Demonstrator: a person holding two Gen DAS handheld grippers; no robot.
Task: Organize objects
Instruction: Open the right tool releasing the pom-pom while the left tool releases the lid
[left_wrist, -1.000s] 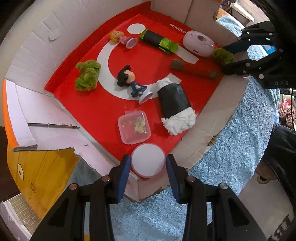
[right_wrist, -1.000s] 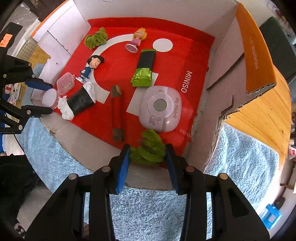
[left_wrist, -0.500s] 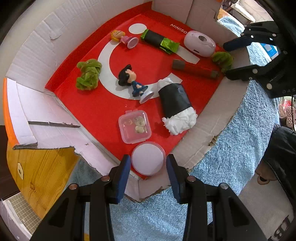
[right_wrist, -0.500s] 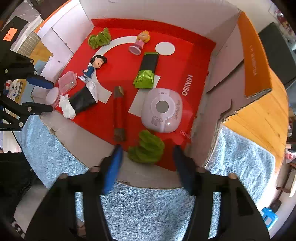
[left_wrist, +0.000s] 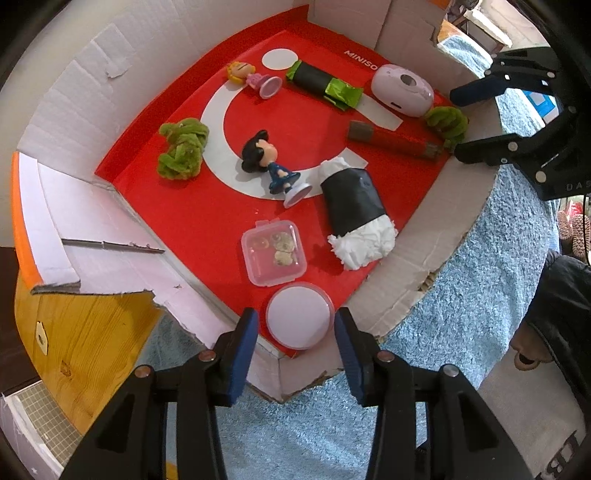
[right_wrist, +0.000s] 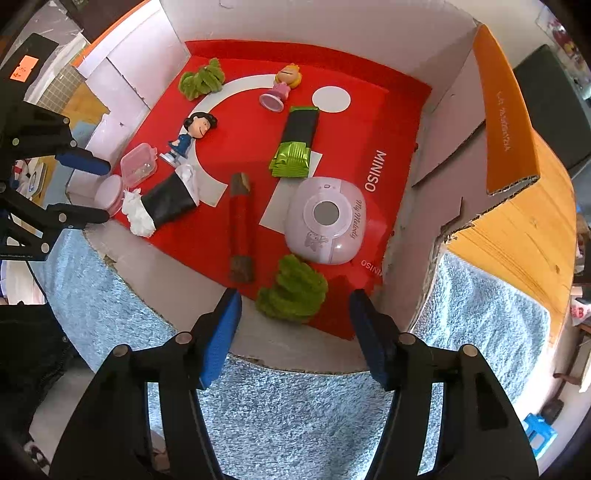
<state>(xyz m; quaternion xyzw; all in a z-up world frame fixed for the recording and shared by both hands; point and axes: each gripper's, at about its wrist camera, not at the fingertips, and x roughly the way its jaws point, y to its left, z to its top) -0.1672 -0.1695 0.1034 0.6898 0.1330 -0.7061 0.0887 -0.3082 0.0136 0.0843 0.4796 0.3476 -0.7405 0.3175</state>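
Parts of the scene are cut off: in the right wrist view the left gripper (right_wrist: 101, 192) hides most of the round pink-lidded container (right_wrist: 109, 194), and in the left wrist view the far green fuzzy bundle (left_wrist: 447, 123) sits partly behind the right gripper (left_wrist: 456, 123). What lies inside the small clear square box (left_wrist: 273, 253) is hard to make out; only some pale lumps show. All things lie on the red printed sheet (left_wrist: 207, 221) inside the open cardboard box (left_wrist: 66, 96), which rests on a blue fluffy carpet (right_wrist: 295, 406). The left fingers (left_wrist: 242, 354) are opening slowly and stand on both sides of the round container at the near corner of the red sheet, with a narrow gap on each side, so they press on nothing. The right fingers (right_wrist: 221, 332) stand wider apart, and the green bundle lies free between them at the near edge of the red sheet, beside the pink round device (right_wrist: 325, 225). Further in on the red sheet lie the dark-haired figurine (left_wrist: 269, 166), the blond figurine (left_wrist: 251, 75), a second green bundle (left_wrist: 183, 147), the black roll with white paper ends (left_wrist: 354, 212), the black and green packet (left_wrist: 321, 83) and the red stick (left_wrist: 393, 140). The left gripper points straight down above the container; the right gripper points steeply down, a little tilted toward the red sheet.
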